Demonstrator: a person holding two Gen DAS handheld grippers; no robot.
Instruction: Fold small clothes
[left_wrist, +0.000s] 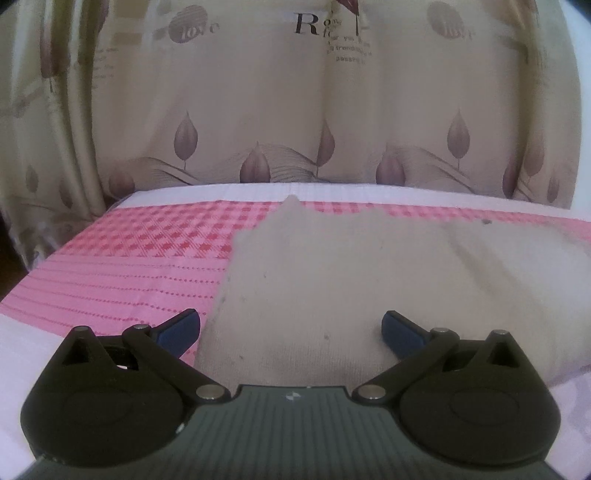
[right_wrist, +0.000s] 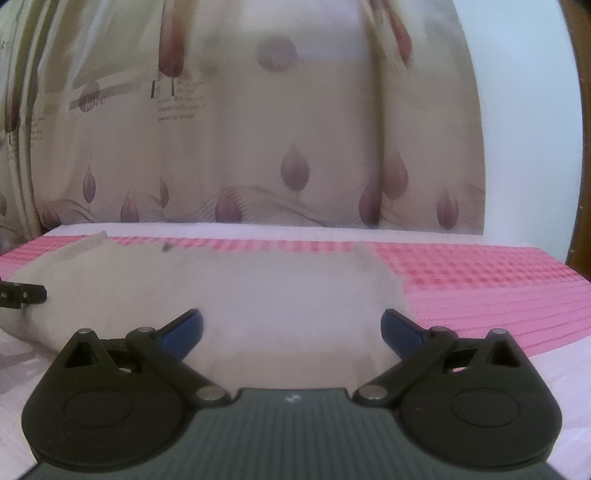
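Curtain: a beige curtain printed with brown leaves and some lettering is hanging across the whole back, from 10 to 2 o'clock in both views.
Bed cover: a pink checked and striped cover is lying under everything, with a pale band running along its far edge.
Garment: a beige knitted piece of clothing is lying flat on the cover, running from 6 o'clock up towards 1 o'clock in the left wrist view, and from 9 o'clock to the centre in the right wrist view.
Left gripper: the left gripper is standing with its jaws spread wide and holding nothing; its blue pads are sitting low over the garment's near edge, contact unclear.
Right gripper: the right gripper is likewise gaping wide and gripping nothing, over the garment's right end.
Only in the right view: a black part is poking in at 9 o'clock, probably the other gripper, cut off by the frame.
Hard to make out: the garment's near hem is hidden behind both gripper bodies, and the right view is blurring.
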